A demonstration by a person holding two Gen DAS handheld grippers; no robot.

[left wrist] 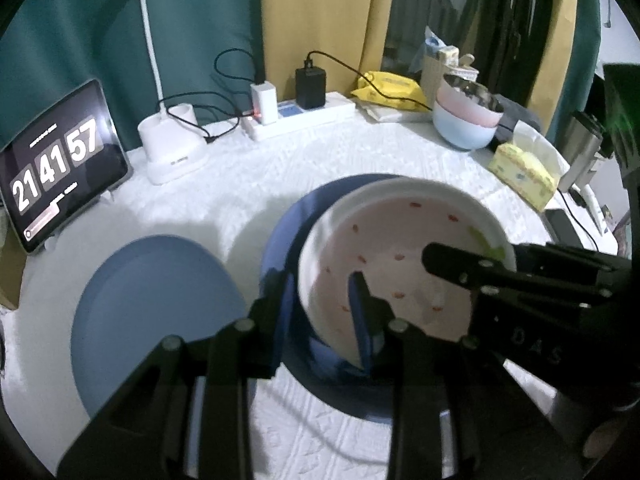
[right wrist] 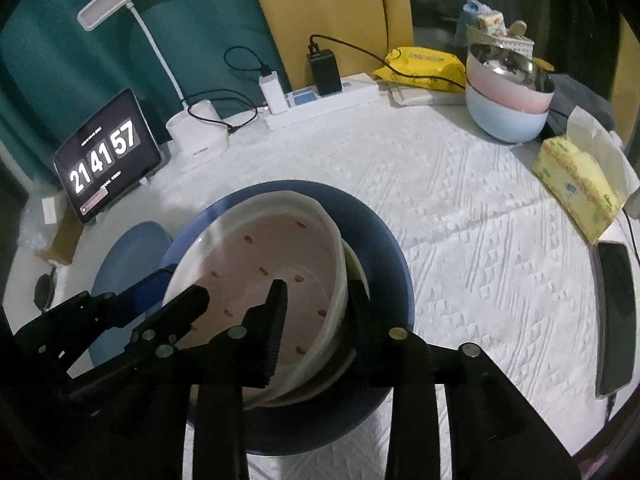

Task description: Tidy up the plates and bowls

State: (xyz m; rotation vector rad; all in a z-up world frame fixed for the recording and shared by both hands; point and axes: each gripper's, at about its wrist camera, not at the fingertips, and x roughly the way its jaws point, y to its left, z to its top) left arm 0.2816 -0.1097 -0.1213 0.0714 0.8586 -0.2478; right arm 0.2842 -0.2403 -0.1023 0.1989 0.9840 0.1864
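Observation:
A white bowl with red specks inside sits tilted over a dark blue plate. My left gripper straddles the bowl's left wall, one blue-padded finger inside, one outside; it also shows in the right wrist view. My right gripper clamps the bowl's right rim, and it shows in the left wrist view. A lighter blue plate lies flat to the left. Stacked pink and blue bowls holding a steel bowl stand at the back right.
A tablet clock and a white desk lamp stand at the back left. A power strip with chargers, a yellow packet, a tissue box and a phone line the back and right edge.

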